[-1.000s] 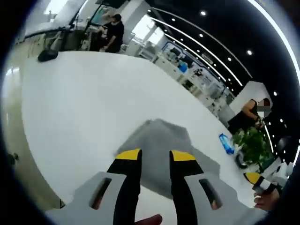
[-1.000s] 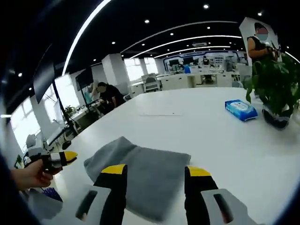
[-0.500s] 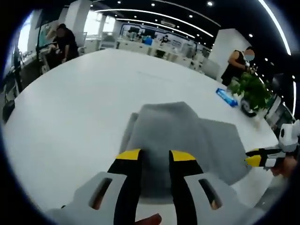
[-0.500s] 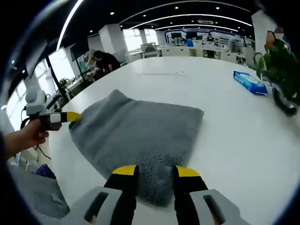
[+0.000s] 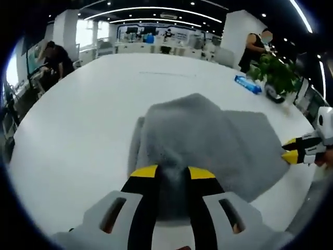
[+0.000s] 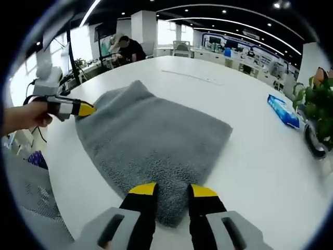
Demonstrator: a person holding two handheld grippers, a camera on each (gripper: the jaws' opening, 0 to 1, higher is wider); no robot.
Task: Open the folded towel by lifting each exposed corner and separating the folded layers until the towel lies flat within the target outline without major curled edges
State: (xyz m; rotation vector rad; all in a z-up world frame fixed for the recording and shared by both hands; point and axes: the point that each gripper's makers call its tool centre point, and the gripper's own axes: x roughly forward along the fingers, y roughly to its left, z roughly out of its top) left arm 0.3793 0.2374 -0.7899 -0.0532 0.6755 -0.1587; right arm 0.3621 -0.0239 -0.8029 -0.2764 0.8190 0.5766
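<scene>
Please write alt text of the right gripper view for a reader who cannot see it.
The right tongs straddle the near edge of a folded grey towel on a white table, while the left tongs touch its far-left corner. A blue packet and a potted plant sit at the right.

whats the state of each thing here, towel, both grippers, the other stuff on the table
towel: still folded, lying on the table, near edge bunched
left gripper: jaws close together with the towel's edge between them
right gripper: jaws close together at the towel's near corner
table: white, bare around the towel
blue packet: lying flat, closed
potted plant: upright near the table's edge
</scene>
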